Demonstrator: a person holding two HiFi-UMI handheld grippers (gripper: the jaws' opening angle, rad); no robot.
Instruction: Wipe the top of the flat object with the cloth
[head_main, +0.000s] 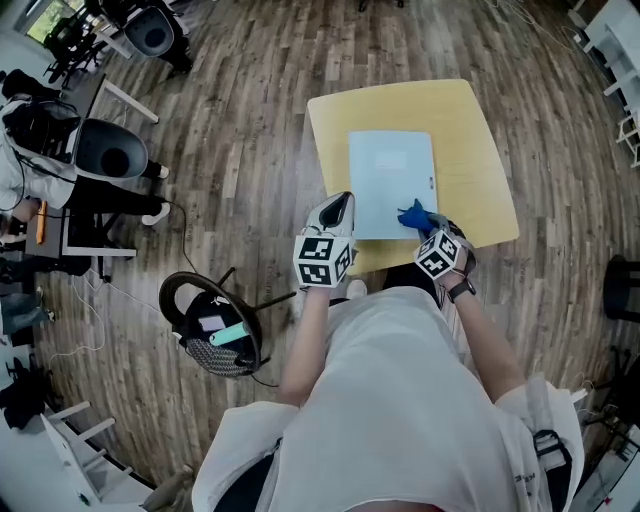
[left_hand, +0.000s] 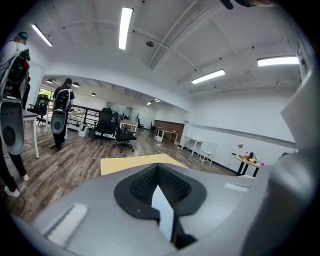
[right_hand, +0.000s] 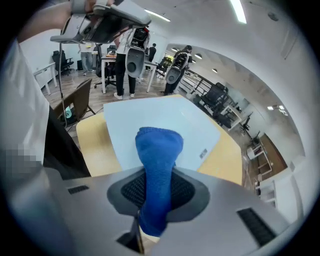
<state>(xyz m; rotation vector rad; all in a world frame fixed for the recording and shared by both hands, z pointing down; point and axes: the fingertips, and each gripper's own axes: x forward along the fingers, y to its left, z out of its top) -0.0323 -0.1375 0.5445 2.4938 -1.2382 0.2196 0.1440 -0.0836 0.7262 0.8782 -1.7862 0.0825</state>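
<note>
Right gripper view: jaws clamp blue cloth (right_hand: 157, 170), flat object (right_hand: 170, 122) beyond.

The flat object (head_main: 390, 185) lies on the bench (head_main: 480, 140), directly before me. The cloth (head_main: 413, 214), clamped in my right gripper (head_main: 428, 228), is at the flat object's near right corner. My left gripper (head_main: 340, 208) is just beside its near left corner. A chair (head_main: 215, 330) stands on the floor (head_main: 240, 130), left of me.
</note>
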